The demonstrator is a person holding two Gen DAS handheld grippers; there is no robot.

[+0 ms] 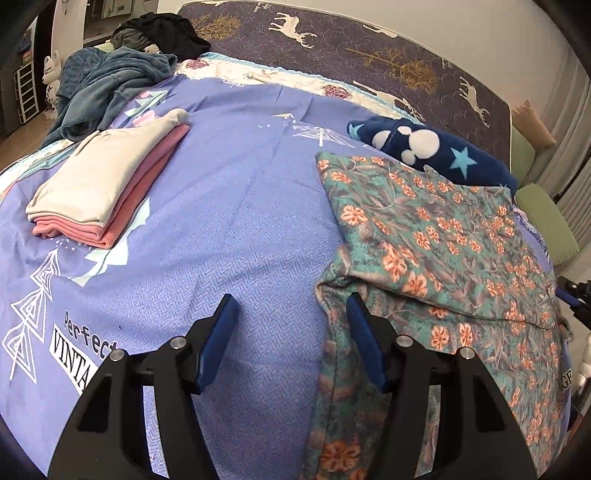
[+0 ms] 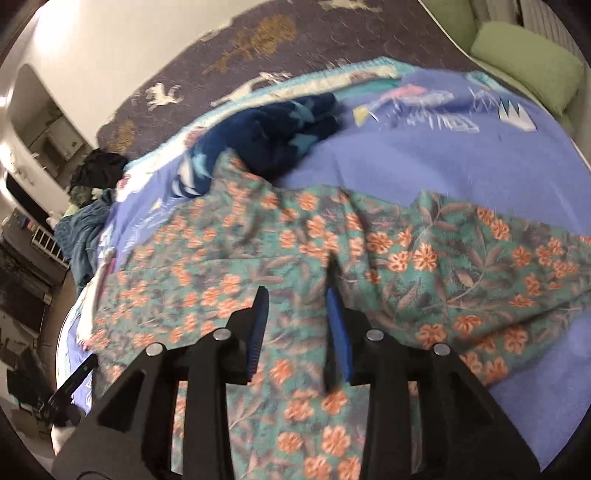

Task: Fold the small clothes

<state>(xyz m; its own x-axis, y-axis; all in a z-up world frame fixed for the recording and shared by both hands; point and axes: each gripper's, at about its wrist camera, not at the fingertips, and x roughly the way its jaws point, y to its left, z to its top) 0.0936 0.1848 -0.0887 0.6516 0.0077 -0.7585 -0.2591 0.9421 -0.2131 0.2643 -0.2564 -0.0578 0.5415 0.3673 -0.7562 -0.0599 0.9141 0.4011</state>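
Note:
A green garment with orange flowers (image 1: pixel 436 236) lies spread on the purple bedspread (image 1: pixel 236 221), with its near left part folded over. It fills the right wrist view (image 2: pixel 332 258) too. My left gripper (image 1: pixel 291 306) is open and empty, at the garment's left edge, its right finger over the fabric. My right gripper (image 2: pixel 297 295) is open and empty, just above the middle of the garment. A folded stack, a cream piece (image 1: pixel 99 173) on a pink piece (image 1: pixel 122 218), sits at the left. A dark blue fleece piece with stars (image 1: pixel 436 151) lies behind the floral garment.
A teal fleece blanket (image 1: pixel 107 88) and dark clothes (image 1: pixel 159 33) are heaped at the bed's far left corner. Green cushions (image 2: pixel 524 59) lie past the right edge. The bare patterned mattress (image 1: pixel 369 48) runs along the back by the wall.

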